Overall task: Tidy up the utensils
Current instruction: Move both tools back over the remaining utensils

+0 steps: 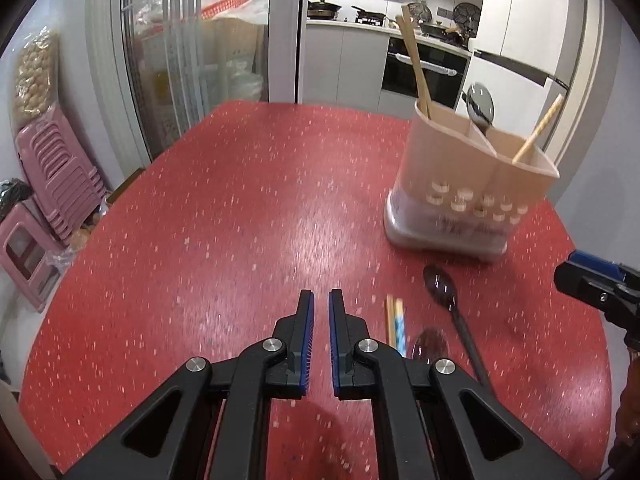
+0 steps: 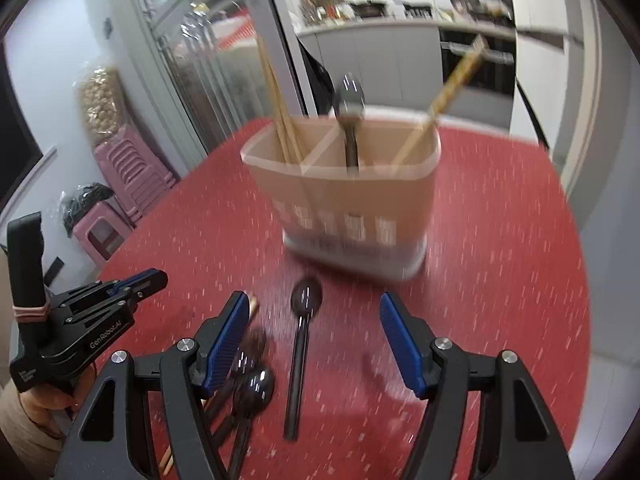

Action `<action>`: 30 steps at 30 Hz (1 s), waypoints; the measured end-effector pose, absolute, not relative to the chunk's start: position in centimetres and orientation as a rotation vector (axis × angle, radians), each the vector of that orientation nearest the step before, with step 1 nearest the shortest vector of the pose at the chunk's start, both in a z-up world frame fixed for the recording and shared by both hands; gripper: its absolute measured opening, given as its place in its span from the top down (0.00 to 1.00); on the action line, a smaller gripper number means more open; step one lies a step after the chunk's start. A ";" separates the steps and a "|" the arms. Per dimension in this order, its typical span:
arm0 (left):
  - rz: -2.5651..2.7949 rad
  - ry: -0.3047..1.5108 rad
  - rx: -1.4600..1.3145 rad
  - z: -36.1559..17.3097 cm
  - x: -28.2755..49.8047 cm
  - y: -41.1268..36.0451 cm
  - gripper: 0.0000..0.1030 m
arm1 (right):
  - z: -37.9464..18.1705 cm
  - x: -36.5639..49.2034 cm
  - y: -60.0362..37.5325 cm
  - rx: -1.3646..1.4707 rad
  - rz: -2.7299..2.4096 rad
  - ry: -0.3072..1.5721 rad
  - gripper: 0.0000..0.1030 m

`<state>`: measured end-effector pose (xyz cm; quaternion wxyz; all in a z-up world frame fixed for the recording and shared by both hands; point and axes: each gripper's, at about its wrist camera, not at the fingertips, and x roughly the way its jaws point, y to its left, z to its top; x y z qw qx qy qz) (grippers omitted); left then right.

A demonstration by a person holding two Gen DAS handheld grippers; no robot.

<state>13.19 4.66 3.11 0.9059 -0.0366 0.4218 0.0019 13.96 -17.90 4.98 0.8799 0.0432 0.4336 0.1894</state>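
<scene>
Your left gripper (image 1: 320, 300) has its jaws closed with only a thin slit between the blue pads and nothing in them, hovering over the red table (image 1: 240, 200). Your right gripper (image 2: 314, 304) has its jaws spread wide and empty. In the right wrist view a dark spoon (image 2: 302, 320) lies on the table between those open jaws, bowl pointing toward the holder, untouched. The beige utensil holder (image 2: 348, 196) stands at centre frame, just beyond that spoon. Its left compartment holds wooden chopsticks (image 2: 280, 112), the middle one a metal spoon (image 2: 349, 100), the right one a single chopstick (image 2: 448, 88) leaning right. More dark spoons (image 2: 256, 384) lie at lower left of that view, partly behind the left jaw. In the left wrist view, loose chopsticks (image 1: 396, 320) lie just right of your closed jaws.
</scene>
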 end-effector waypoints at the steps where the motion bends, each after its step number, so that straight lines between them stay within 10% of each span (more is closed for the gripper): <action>1: 0.003 0.877 -0.078 2.8 12.8 4.7 0.69 | 4.3 13.7 -18.1 0.108 0.388 0.927 0.31; 11: -0.007 0.939 -0.103 0.2 10.4 5.1 0.66 | 1.0 12.2 -18.1 0.114 0.351 1.047 0.31; 13: 0.000 0.953 -0.101 -0.1 10.0 5.3 0.00 | 0.7 11.9 -18.0 0.111 0.350 1.059 0.31; 30: -0.081 1.037 -0.051 -3.7 9.6 4.9 0.00 | -0.8 12.3 -16.0 0.028 0.318 1.142 0.31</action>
